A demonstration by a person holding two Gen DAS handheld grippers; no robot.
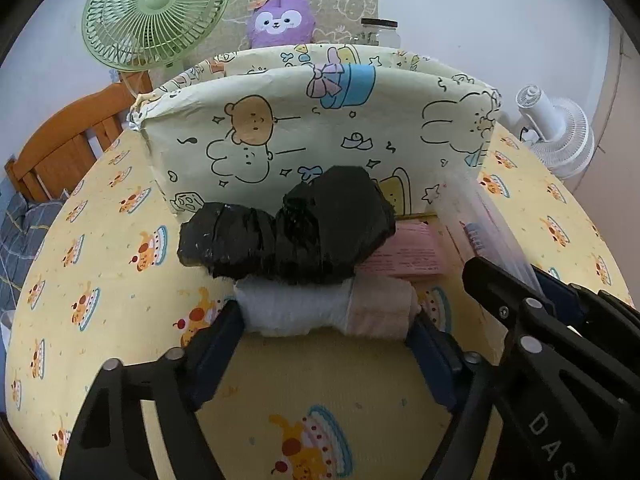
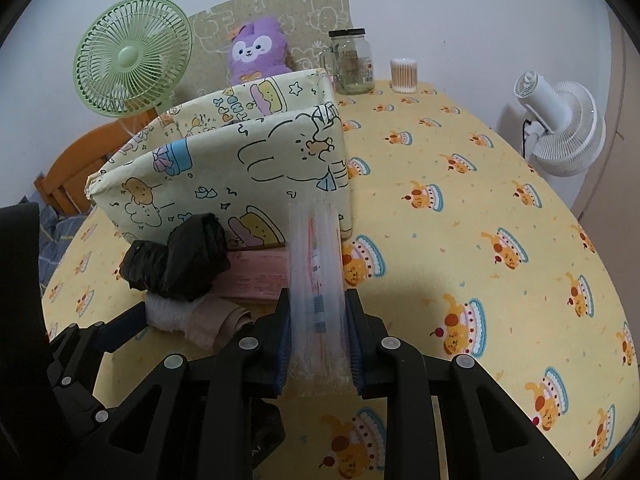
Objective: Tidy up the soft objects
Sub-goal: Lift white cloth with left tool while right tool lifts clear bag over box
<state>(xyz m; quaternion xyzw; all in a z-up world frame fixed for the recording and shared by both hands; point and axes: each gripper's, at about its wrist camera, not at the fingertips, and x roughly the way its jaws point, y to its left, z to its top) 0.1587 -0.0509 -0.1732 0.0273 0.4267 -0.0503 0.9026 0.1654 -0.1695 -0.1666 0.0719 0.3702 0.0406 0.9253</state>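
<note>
A cartoon-print storage box (image 1: 320,128) stands on the yellow tablecloth (image 1: 112,272); it also shows in the right wrist view (image 2: 224,168). In front of it lie a black rolled bundle (image 1: 288,228), a white and beige rolled sock pair (image 1: 328,308) and a pink packet (image 1: 404,252). My left gripper (image 1: 328,320) has its fingers on both ends of the sock roll. My right gripper (image 2: 316,336) is shut on a clear plastic packet (image 2: 316,264) with toothbrush-like items inside, its tip against the box.
A green fan (image 1: 156,12), a purple plush (image 1: 280,20) and a glass jar (image 2: 354,62) stand behind the box. A cotton-swab tub (image 2: 404,74) and a white fan (image 2: 560,124) are at right. A wooden bed frame (image 1: 68,140) is at left.
</note>
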